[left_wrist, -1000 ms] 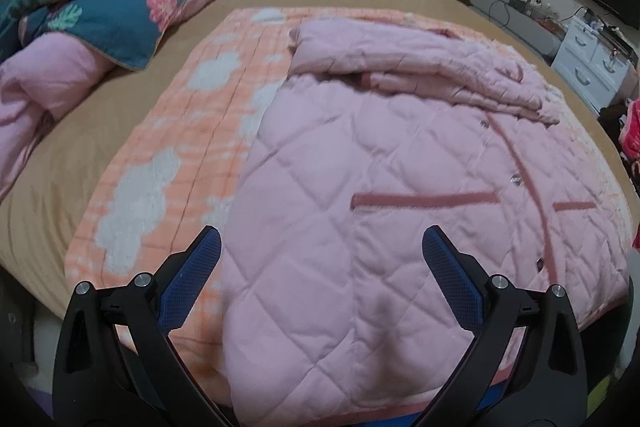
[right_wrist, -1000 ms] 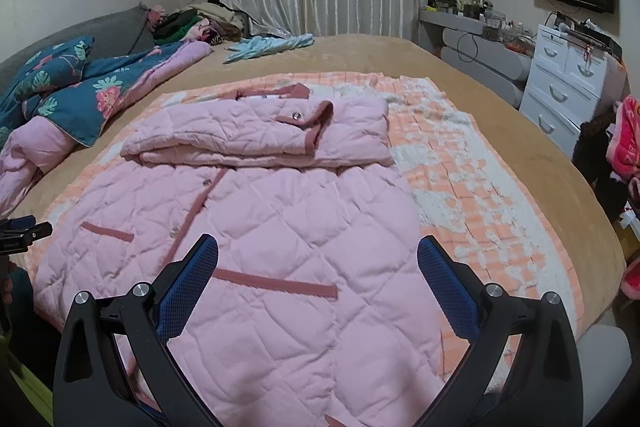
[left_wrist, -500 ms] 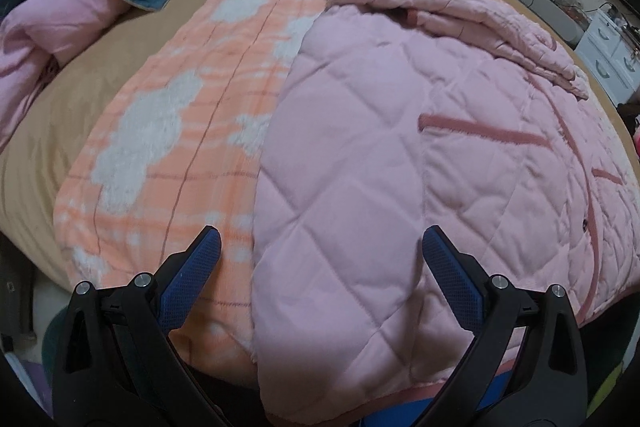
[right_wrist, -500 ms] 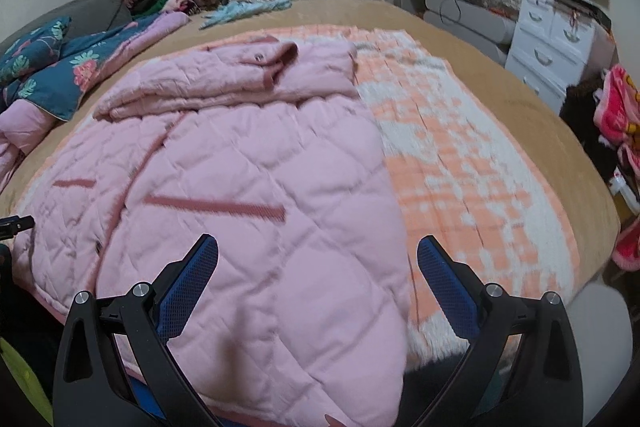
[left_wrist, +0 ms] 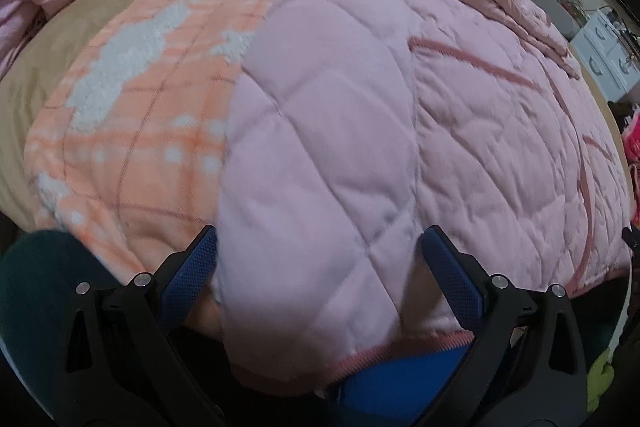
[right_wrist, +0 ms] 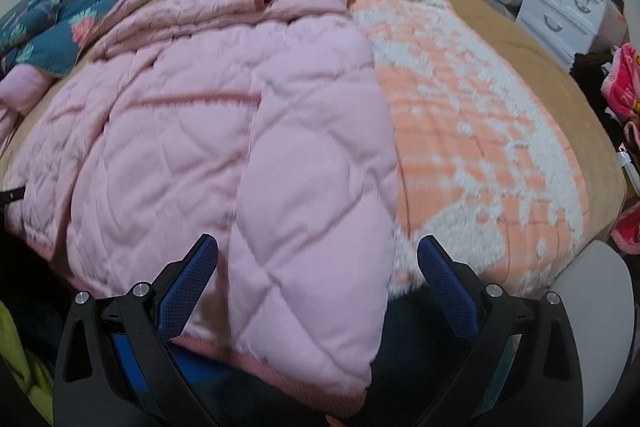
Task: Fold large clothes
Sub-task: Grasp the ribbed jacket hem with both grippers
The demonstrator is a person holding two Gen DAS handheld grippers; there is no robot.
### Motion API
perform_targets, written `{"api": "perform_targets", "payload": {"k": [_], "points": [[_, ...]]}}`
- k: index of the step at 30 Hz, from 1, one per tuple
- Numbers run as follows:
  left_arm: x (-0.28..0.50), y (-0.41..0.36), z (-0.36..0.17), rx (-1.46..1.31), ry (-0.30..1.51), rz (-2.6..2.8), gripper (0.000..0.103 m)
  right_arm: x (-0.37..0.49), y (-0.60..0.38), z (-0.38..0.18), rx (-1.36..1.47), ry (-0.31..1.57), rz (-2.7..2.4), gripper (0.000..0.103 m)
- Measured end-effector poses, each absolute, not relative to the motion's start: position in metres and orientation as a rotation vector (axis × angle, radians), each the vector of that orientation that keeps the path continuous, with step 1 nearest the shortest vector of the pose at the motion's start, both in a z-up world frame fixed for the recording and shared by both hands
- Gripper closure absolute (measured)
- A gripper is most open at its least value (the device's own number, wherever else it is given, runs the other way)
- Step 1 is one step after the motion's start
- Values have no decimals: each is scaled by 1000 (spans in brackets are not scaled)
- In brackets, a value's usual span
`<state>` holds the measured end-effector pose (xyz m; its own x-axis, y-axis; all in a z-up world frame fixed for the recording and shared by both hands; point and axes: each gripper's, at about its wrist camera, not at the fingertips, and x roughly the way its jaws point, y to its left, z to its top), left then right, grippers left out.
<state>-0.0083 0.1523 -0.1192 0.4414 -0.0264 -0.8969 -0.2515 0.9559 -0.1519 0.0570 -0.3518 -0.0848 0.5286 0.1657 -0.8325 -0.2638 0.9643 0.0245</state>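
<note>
Both tongs are spread wide with nothing pinched, each nosed right up to the near hem of the jacket (left_wrist: 360, 147). The left tongs (left_wrist: 318, 263) straddle the hem corner on the left side; the right tongs (right_wrist: 318, 263) straddle the opposite corner, where the side edge drops off at 5 o'clock.

The jacket lies front-up on an orange blanket (left_wrist: 132, 99) across the bed (right_wrist: 520, 39), hem hanging slightly over the near edge. It's quilted and puffy, so my guess is soft, floppy, fairly light but bulky. It'll sag between the two grips and won't hold a crisp crease. The darker pink trim (right_wrist: 256, 359) along the hem looks like the firmest thing to bite, one corner per side.

Up at 12 o'clock the sleeves (right_wrist: 224, 7) are already folded across the chest. Past that, a floral quilt (right_wrist: 52, 31) at 10 o'clock.
</note>
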Motion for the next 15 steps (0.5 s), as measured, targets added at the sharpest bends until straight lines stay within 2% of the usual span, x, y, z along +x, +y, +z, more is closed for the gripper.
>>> {"api": "perform_targets", "payload": {"k": [9,10,11,13,14,15], "points": [[-12,149,-122,-308,1136,113,8,46,-353,-109,-109,1100,355,5],[-14,150,-122,-311,1136,111,8,44,-353,-109,-110,1096,366,8],[-14,149,-122,-313,1136,110,8,42,-352,-109,-106,1102,388,22],[-16,150,-122,-321,1137,109,8,39,-352,-110,-86,1114,418,33],[-16,150,-123,-324,1138,109,8,37,-351,-110,-92,1111,420,47],[-16,151,-123,-327,1138,108,8,35,-351,-108,-91,1106,431,53]]}}
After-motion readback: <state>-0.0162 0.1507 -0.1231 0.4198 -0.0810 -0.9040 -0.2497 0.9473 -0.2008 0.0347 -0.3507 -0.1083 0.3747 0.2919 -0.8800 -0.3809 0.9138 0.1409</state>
